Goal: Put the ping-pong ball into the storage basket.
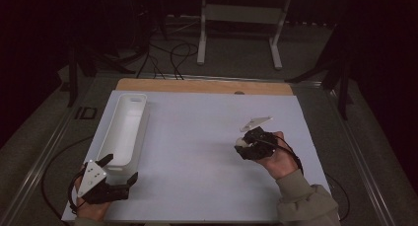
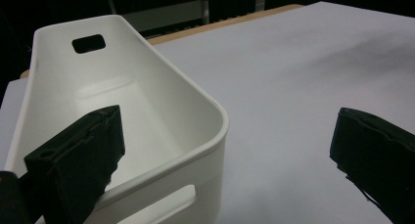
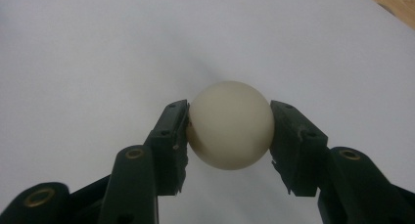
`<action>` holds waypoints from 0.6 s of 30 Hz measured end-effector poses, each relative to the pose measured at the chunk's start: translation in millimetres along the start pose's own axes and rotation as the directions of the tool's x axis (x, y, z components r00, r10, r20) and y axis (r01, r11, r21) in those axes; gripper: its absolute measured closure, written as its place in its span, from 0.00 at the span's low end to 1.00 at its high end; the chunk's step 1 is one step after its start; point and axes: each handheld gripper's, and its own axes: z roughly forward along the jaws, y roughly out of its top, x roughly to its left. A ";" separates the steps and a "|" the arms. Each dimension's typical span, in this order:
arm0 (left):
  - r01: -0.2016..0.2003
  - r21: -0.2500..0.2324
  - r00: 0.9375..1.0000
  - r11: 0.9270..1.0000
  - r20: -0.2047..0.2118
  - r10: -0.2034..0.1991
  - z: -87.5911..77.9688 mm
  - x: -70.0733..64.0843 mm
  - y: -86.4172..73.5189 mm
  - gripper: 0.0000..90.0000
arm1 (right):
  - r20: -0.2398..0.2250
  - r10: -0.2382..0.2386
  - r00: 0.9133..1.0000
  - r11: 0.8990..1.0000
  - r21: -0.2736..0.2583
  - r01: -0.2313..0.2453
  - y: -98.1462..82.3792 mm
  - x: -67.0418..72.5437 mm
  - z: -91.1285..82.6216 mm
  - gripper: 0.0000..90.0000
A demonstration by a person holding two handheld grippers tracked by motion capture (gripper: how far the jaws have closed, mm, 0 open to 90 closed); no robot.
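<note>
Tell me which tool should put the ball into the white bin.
The right tool. Its jaws are already closed on the cream ball, so it need only carry it across the table to the white bin. The left tool is open at the bin's near end, one jaw inside the bin.

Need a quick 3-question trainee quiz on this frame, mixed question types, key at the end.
1. True or false: the right gripper is shut on the cream ball.
2. Multiple choice: where does the white bin sit on the white table top? A) far right edge B) left side, long axis running away from the person C) dead centre
3. Fill in: the left gripper has its jaws ____, with one jaw inside the bin's near end and the other outside it over the table top.

Key: 1 true; 2 B; 3 open.
</note>
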 end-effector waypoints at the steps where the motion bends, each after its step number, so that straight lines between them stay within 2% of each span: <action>1: 0.001 0.000 1.000 1.000 0.000 -0.001 0.0 0.1 0.0 0.00 | 0.001 -0.003 1.000 1.000 0.001 0.003 0.5 -0.2 -0.1 0.57; 18: 0.015 0.007 1.000 1.000 0.013 -0.015 1.4 1.6 -0.2 0.00 | -0.001 -0.007 1.000 1.000 -0.008 0.007 6.9 1.1 -0.1 0.57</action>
